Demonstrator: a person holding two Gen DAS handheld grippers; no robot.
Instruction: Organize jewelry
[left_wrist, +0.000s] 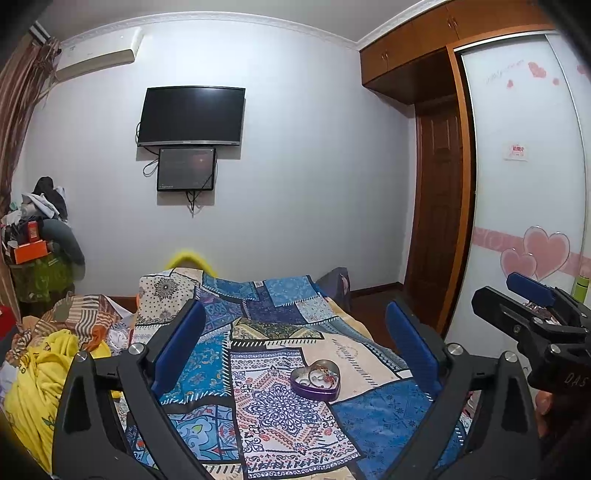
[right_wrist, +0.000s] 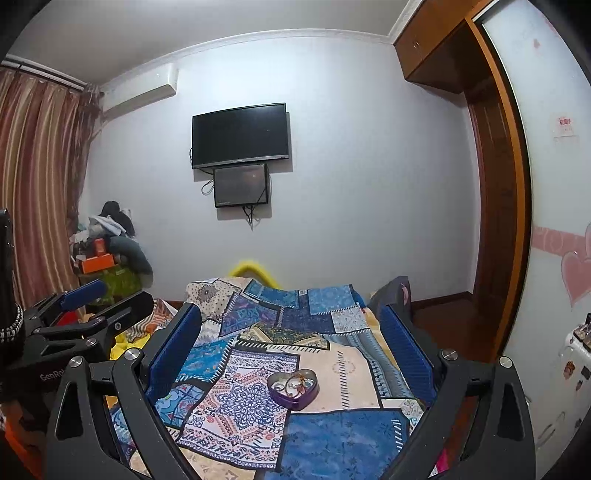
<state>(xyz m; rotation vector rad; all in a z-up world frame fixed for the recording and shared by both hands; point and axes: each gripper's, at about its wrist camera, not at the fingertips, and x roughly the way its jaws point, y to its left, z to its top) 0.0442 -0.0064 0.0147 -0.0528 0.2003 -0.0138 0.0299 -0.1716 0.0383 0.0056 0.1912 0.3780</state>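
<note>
Both my tools, left tool (left_wrist: 295, 347) and right tool (right_wrist: 291, 347), hover spread wide above the bed (left_wrist: 369, 410); one heart tin (left_wrist: 315, 379) of jewelry.

Purple heart tin (left_wrist: 315, 379) — open (rings, trinkets inside) — on patchwork quilt (left_wrist: 258, 369).

1. You get even, cool indoor light in both views; its source is out of frame.
2. The far wall (left_wrist: 295, 147) is brightest at centre.
3. Fisheye bending curves the wardrobe (right_wrist: 498, 184) and ceiling edges.
4. Corners vignette to black.
5. Near fingers look slightly soft.
</note>
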